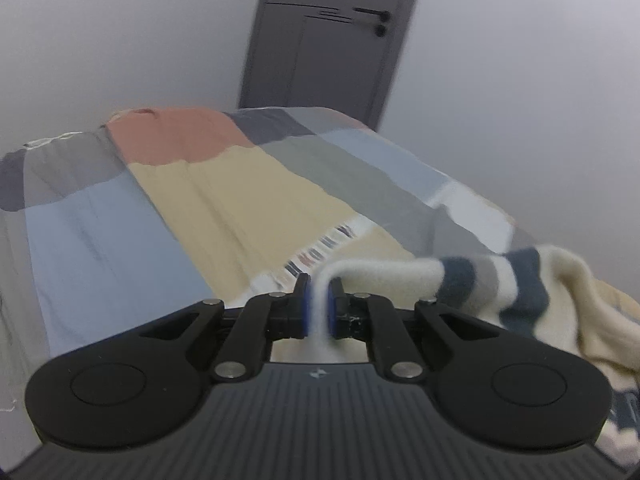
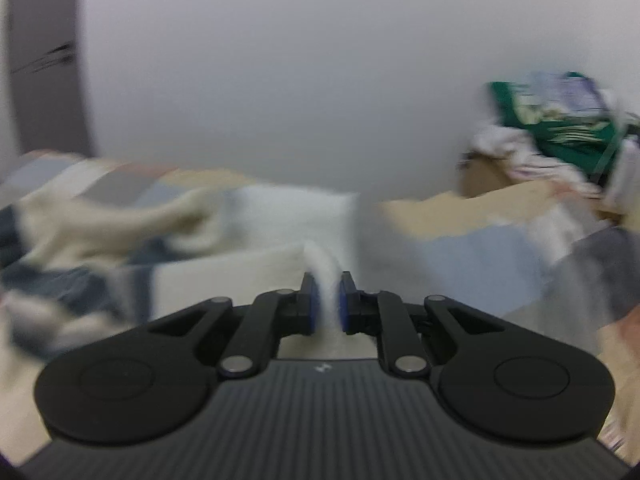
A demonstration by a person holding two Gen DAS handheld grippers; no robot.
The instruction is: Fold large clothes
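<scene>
Each tool, left tool (image 1: 319,305) and right tool (image 2: 327,305), pinches the blurred sweater (image 1: 472,280).

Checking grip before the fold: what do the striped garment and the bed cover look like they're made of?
Striped garment: soft, fuzzy knit or fleece, seemingly; matte cream with navy and grey bands, thick rounded folds. Bed cover: thin, smooth woven cloth, probably cotton; flat colour blocks, fine creases. Blur leaves both uncertain.

sweater (image 1: 516,276): cream, navy-grey stripes | bedspread (image 1: 112,232): blue, yellow, grey, pink patches | door (image 1: 332,40): grey
</scene>
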